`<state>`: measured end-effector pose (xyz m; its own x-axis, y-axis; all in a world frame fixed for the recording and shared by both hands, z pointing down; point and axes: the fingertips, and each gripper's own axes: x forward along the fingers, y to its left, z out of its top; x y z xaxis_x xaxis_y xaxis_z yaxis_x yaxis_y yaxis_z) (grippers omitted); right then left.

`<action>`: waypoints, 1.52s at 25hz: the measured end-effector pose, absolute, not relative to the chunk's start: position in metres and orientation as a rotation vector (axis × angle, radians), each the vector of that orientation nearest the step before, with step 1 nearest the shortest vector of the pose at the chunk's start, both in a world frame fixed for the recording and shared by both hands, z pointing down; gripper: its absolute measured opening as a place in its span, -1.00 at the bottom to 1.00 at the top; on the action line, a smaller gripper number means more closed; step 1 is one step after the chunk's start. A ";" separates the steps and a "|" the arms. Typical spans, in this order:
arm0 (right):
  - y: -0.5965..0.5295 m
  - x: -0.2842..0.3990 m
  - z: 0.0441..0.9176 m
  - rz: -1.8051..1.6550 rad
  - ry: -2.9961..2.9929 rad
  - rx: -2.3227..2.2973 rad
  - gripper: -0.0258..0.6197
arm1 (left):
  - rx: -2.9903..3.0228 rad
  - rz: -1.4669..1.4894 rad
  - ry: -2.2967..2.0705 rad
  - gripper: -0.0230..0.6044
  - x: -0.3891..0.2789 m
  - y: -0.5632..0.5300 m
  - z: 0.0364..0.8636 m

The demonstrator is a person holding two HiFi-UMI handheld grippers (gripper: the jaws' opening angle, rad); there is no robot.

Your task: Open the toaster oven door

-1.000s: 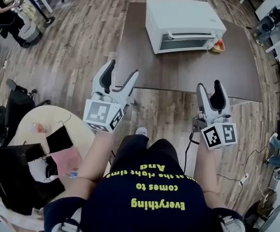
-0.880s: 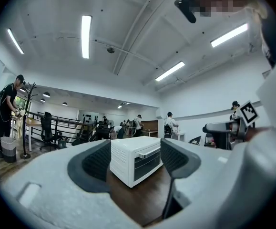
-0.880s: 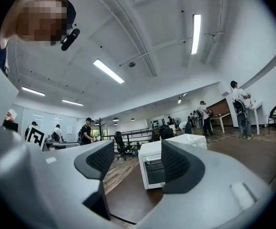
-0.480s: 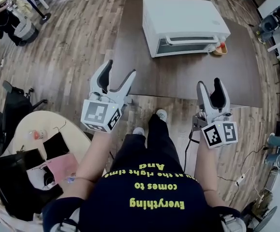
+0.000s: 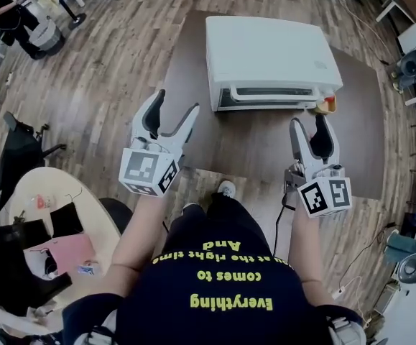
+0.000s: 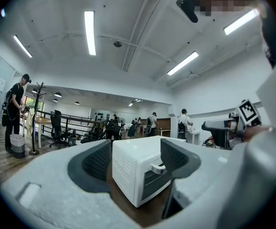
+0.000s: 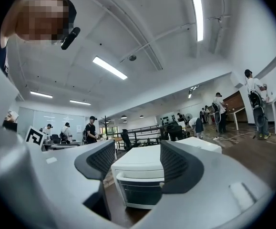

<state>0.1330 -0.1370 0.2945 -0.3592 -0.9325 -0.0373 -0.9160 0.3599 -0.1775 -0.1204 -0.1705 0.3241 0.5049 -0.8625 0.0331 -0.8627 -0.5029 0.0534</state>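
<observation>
A white toaster oven (image 5: 269, 60) stands on a dark brown table (image 5: 265, 139), its glass door shut and its handle (image 5: 274, 87) along the door's top edge. My left gripper (image 5: 173, 111) hovers open over the table's near left edge, short of the oven. To the right, my right gripper (image 5: 308, 128) is open above the table in front of the oven's right end. In the left gripper view the oven (image 6: 140, 168) shows between the jaws with its handle (image 6: 158, 168). The right gripper view faces the oven door (image 7: 140, 193) and handle (image 7: 140, 176). Neither gripper holds anything.
A small orange item (image 5: 326, 106) lies by the oven's right front corner. A round beige table (image 5: 49, 214) with dark and pink cloths sits at my left. Office chairs (image 5: 17, 153) stand on the wood floor. People stand in the far background (image 6: 16, 109).
I have stepped closer to the table: the oven is now nearer and larger in the head view. Both grippers now reach over the table's near edge, still open.
</observation>
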 end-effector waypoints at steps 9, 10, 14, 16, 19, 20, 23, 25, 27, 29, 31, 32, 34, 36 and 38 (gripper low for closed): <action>-0.197 0.166 0.310 -0.225 2.536 -1.621 -0.01 | 2.581 0.027 -1.643 0.11 -0.097 -0.203 0.340; -0.201 0.169 0.311 -0.228 2.534 -1.621 -0.01 | 2.575 0.032 -1.644 0.11 -0.094 -0.206 0.342; -0.216 0.182 0.324 -0.270 2.526 -1.635 -0.01 | 2.556 0.038 -1.638 0.11 -0.085 -0.217 0.351; -0.222 0.187 0.329 -0.289 2.527 -1.651 -0.01 | 2.551 0.044 -1.628 0.11 -0.081 -0.222 0.356; -0.229 0.193 0.332 -0.296 2.520 -1.689 -0.01 | 2.551 0.059 -1.599 0.11 -0.075 -0.230 0.363; -0.231 0.195 0.332 -0.295 2.514 -1.702 -0.01 | 2.556 0.064 -1.593 0.11 -0.073 -0.232 0.365; -0.237 0.201 0.334 -0.303 2.492 -1.734 -0.01 | 2.563 0.093 -1.589 0.11 -0.072 -0.240 0.372; -0.240 0.204 0.336 -0.303 2.481 -1.751 -0.02 | 2.564 0.116 -1.583 0.11 -0.071 -0.245 0.377; -0.243 0.210 0.338 -0.305 2.470 -1.770 -0.02 | 2.568 0.126 -1.573 0.11 -0.069 -0.249 0.380; -0.245 0.214 0.340 -0.307 2.458 -1.792 -0.02 | 2.569 0.130 -1.553 0.11 -0.067 -0.251 0.385; -0.246 0.218 0.341 -0.307 2.453 -1.811 -0.02 | 2.565 0.129 -1.533 0.11 -0.064 -0.252 0.389; -0.246 0.219 0.343 -0.307 2.452 -1.820 -0.02 | 2.561 0.125 -1.526 0.11 -0.063 -0.252 0.390; -0.248 0.223 0.347 -0.312 2.451 -1.838 -0.02 | 2.550 0.108 -1.516 0.11 -0.060 -0.253 0.392; -0.250 0.227 0.353 -0.316 2.456 -1.858 -0.03 | 2.541 0.097 -1.501 0.09 -0.054 -0.252 0.396; -0.253 0.229 0.361 -0.321 2.471 -1.873 -0.07 | 2.536 0.101 -1.474 0.02 -0.047 -0.249 0.402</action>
<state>0.2294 -0.2531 0.3605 -0.2776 -0.9550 0.1042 -0.9500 0.2567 -0.1777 -0.0467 -0.2492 0.4021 0.4986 -0.8516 0.1618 -0.8657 -0.4796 0.1431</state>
